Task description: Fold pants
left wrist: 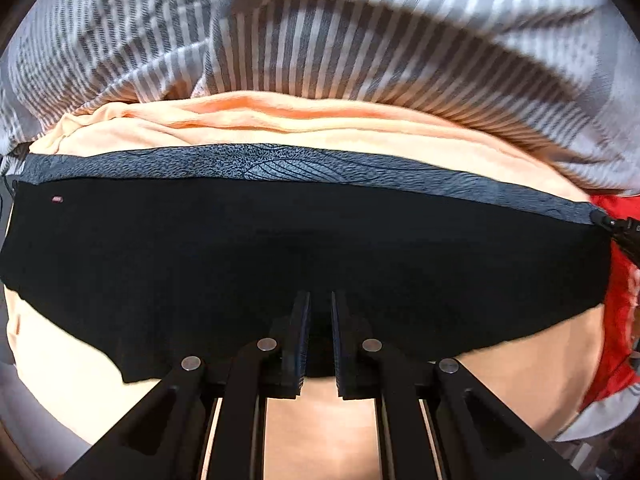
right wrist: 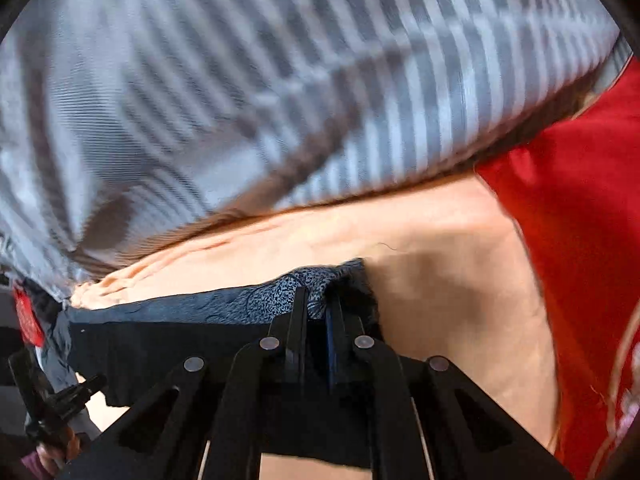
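— What do the pants look like from where you hold them?

— The black fabric pants (left wrist: pixel 304 248) lie stretched in a wide band across the peach-coloured cloth (left wrist: pixel 520 380). Along their far edge runs a blue-grey waistband printed with a fine leaf pattern (left wrist: pixel 280 166), and a tiny pink tag sits near the far left corner.

— And your tongs?

— My left gripper (left wrist: pixel 320 336) sits at the near edge of the pants, about the middle of the band. Its fingers (left wrist: pixel 298 336) are drawn close with a narrow gap between them, and black cloth shows in that gap; I cannot tell whether they actually pinch it. My right gripper (right wrist: pixel 316 320) is at the far right corner of the pants (right wrist: pixel 160 344), its two sides pressed together on the bunched patterned waistband (right wrist: pixel 240 300). In the left view that gripper's tip (left wrist: pixel 616 226) just shows at the right end of the waistband.

— What is around them?

— The peach cloth (right wrist: pixel 460 300) spreads under and beyond the pants on every side. Farther off lies a rumpled grey-and-white striped fabric (left wrist: pixel 360 48), blurred in the right view (right wrist: pixel 280 80). A red cloth (right wrist: pixel 580 200) lies on the right, its edge visible from the left camera too (left wrist: pixel 618 280).
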`<action>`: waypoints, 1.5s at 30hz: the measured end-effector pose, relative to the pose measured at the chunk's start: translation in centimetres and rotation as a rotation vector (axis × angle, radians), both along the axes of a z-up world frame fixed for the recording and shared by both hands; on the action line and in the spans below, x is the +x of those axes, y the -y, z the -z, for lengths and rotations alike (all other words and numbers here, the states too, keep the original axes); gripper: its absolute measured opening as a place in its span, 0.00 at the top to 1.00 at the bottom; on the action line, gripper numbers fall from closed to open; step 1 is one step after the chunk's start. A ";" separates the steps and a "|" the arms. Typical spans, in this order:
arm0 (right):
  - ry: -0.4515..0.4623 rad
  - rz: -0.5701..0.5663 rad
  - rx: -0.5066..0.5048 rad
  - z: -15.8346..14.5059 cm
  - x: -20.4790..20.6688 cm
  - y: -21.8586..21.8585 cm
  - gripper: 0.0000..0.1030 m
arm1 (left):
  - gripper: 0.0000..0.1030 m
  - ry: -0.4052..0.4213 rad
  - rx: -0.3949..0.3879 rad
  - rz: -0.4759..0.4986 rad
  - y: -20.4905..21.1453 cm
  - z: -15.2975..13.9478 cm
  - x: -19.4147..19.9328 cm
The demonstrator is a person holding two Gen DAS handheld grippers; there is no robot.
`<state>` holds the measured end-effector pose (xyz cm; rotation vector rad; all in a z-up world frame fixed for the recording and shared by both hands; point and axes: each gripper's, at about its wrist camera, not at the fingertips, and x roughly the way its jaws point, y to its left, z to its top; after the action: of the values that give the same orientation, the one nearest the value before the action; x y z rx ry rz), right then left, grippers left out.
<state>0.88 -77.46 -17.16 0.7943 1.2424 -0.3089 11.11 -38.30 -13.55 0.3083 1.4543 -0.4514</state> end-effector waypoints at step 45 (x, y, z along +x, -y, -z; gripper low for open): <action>0.024 0.320 0.100 0.5 -14.3 -2.8 0.96 | 0.89 0.081 0.053 0.156 10.7 4.3 -3.0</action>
<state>-13.41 -74.64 -17.63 1.0829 1.1128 -0.4974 8.11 -49.01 -17.89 0.4794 1.3698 -0.5210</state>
